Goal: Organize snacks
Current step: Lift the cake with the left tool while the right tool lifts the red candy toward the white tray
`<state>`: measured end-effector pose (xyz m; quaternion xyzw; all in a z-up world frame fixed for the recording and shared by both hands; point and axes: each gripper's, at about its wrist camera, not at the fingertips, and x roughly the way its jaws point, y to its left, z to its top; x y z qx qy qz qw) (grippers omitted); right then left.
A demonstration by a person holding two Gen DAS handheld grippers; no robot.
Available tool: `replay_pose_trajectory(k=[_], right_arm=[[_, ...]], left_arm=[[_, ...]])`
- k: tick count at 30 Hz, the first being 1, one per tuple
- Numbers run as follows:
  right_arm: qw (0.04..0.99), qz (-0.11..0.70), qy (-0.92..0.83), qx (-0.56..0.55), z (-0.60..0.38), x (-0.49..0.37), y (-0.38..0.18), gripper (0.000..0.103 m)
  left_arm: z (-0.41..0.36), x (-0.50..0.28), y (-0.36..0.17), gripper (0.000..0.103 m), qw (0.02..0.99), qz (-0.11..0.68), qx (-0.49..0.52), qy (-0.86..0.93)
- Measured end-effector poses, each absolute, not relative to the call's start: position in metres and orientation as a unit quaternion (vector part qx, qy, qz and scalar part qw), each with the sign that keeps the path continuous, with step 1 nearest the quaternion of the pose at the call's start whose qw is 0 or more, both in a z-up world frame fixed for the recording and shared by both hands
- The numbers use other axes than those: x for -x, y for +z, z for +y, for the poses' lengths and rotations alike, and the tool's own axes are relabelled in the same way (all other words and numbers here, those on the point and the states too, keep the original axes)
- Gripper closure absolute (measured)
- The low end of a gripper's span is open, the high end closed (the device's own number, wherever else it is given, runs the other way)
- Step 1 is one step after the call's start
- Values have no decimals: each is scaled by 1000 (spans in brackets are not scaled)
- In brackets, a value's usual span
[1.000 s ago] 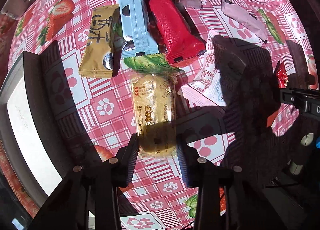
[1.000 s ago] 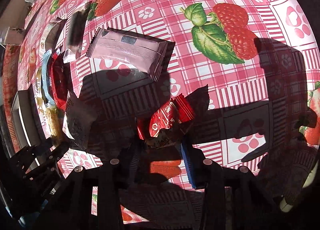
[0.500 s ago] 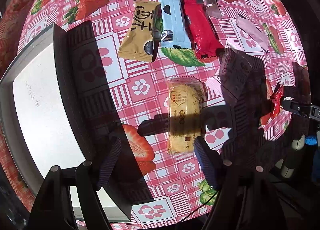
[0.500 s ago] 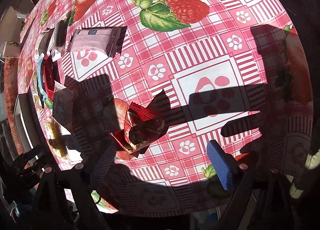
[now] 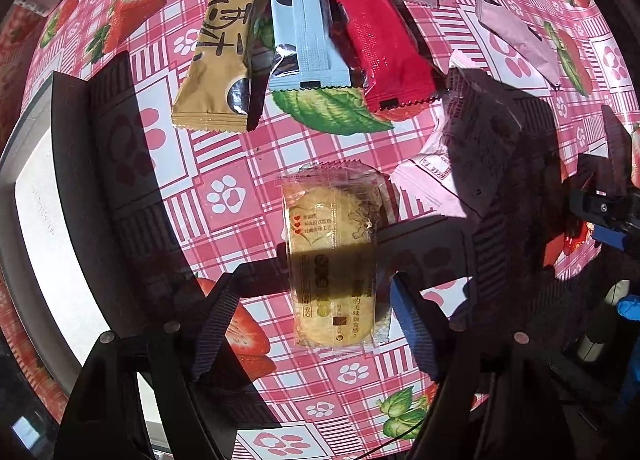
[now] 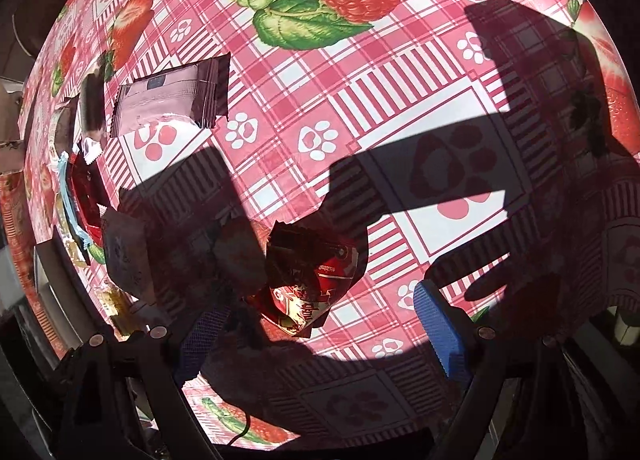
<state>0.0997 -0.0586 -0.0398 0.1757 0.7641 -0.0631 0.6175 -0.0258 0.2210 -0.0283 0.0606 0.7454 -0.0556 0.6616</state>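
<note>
Clear-wrapped biscuit pack (image 5: 334,260) between spread left tongs (image 5: 310,320), untouched; right tongs (image 6: 316,330) spread over red snack (image 6: 310,280).

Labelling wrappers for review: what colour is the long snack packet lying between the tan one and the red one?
Light blue packet, with dark round spots; clearest in the left wrist view.

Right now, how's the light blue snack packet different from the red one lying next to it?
The light blue packet is paler with dark round spots; the red packet is plain, solid red. The light blue packet lies nearly straight up the picture; the red packet slants. Both are long sealed wrappers with zigzag ends on the tablecloth.
</note>
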Motion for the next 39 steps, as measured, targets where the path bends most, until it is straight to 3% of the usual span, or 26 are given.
replay_pose_trajectory(k=[2,5,6,39], right_arm=[[617,767,-67,-162,-51,-99,-45,4],[616,773,-73,-136,-30,-92,-52,1],[614,777,-74,-120,-23,-90,-54,1],[617,777,-76,-99,-6,-86,-59,0]], left_arm=[[210,20,-30,19,667,739,-76,-63],[194,14,-43,1,655,747,-89,-74],[193,12,-45,0,653,749,-88,-74],[193,11,-45,0,664,739,-82,-79]])
